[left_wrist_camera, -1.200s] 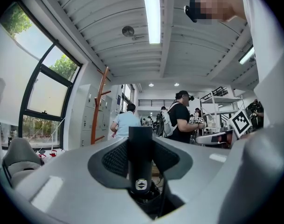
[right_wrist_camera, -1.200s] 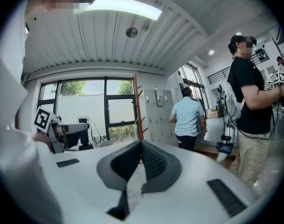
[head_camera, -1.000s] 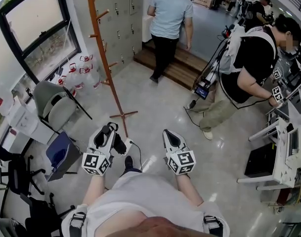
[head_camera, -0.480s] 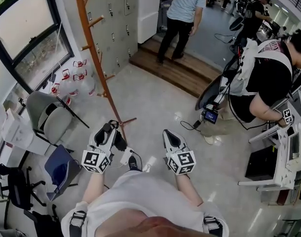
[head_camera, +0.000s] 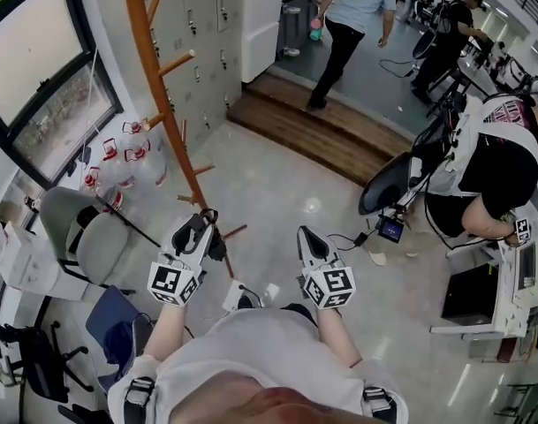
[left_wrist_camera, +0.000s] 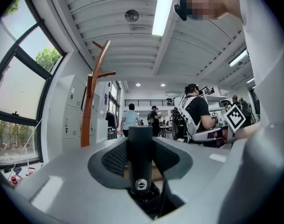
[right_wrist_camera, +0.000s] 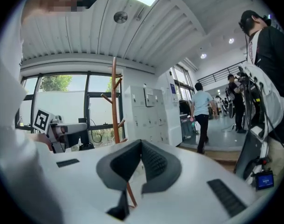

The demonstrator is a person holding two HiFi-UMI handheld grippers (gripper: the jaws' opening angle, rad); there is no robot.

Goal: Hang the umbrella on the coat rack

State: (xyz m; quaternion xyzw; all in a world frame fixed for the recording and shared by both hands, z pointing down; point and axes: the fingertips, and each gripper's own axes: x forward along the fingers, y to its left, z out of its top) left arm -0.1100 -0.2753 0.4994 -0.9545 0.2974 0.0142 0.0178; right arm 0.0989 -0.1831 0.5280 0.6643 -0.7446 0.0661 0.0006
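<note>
My left gripper (head_camera: 204, 225) is shut on the black umbrella handle (left_wrist_camera: 141, 168), which stands upright between its pads. In the head view the umbrella (head_camera: 217, 246) shows as a dark shape at the jaws. The wooden coat rack (head_camera: 162, 82), with pegs up its pole, rises just beyond the left gripper, its base partly hidden behind it. It also stands at left in the left gripper view, coat rack (left_wrist_camera: 88, 118), and in the right gripper view, coat rack (right_wrist_camera: 114, 104). Level beside the left one, my right gripper (head_camera: 303, 235) is shut with nothing in it.
Grey chairs (head_camera: 79, 232) and several water jugs (head_camera: 132, 153) sit left of the rack under the window. Lockers (head_camera: 202, 25) stand behind it. A wooden step (head_camera: 330, 135) crosses ahead. A person (head_camera: 494, 162) bends over equipment at right; another walks away (head_camera: 352, 11).
Both grippers and the view have moved forward toward the coat rack, whose base now lies right at the left gripper. The person in the blue shirt has walked farther away.
</note>
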